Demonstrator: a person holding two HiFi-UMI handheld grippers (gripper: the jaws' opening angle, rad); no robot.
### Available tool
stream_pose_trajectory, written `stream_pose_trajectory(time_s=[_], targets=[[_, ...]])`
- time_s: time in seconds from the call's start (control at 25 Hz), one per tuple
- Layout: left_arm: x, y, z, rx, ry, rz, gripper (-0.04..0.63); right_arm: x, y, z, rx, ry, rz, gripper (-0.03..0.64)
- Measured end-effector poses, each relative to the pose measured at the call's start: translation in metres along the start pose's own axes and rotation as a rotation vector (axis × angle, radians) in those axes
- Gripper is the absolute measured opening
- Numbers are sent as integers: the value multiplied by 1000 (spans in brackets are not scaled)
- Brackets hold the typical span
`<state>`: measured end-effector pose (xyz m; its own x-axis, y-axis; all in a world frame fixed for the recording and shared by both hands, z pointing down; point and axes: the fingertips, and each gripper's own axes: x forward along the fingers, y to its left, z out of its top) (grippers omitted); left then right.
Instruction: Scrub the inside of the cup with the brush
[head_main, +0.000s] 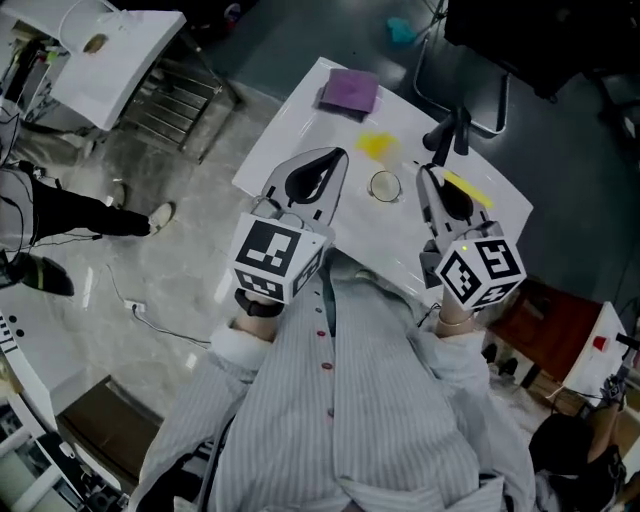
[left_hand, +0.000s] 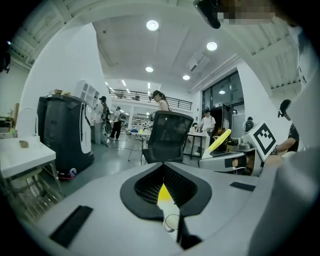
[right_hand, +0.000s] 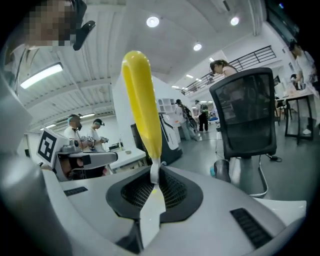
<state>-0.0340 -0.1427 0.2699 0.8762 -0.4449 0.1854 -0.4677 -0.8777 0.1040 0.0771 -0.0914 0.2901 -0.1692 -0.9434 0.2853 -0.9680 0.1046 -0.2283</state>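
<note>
1. My left gripper (head_main: 338, 158) has its jaws pressed together with nothing between them. The left gripper view (left_hand: 163, 167) shows the pads meeting.
2. My right gripper (head_main: 424, 172) is pinching the brush (head_main: 465, 188). In the right gripper view (right_hand: 155, 170) the jaws close on the pale neck of the brush (right_hand: 141, 100), and its yellow handle stands up tall from them.
3. The cup (head_main: 385, 186) stands upright on the white table (head_main: 300, 130). It sits between the two gripper tips and touches neither, to the right of the left tips and to the left of the right tips.
4. In the left gripper view the cup (left_hand: 172, 222) shows low down, in the narrow gap under the closed jaws.
5. Beyond the cup from both grippers lies a yellow patch (head_main: 377, 146), too blurred for me to name. Farther out is a purple cloth (head_main: 349, 90).
6. The brush is well clear of the cup and is not inside it.
</note>
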Motion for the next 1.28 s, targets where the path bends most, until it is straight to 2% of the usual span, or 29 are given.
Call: stream_pose_trajectory(time_s=[0.24, 0.44, 0.6, 0.92, 1.28], targets=[[26, 16, -1, 22, 32, -151, 9, 12, -4, 1, 37, -13, -125, 57], [42, 9, -16, 29, 73, -278, 9, 7, -10, -9, 78, -18, -231, 57], [51, 2, -29, 35, 111, -351, 9, -2, -13, -18, 114, -17, -298, 57], [61, -11, -44, 43, 152, -397, 9, -21, -23, -36, 159, -2, -366, 57], [78, -31, -69, 51, 213, -432, 9, -33, -43, -50, 202, 13, -382, 57]])
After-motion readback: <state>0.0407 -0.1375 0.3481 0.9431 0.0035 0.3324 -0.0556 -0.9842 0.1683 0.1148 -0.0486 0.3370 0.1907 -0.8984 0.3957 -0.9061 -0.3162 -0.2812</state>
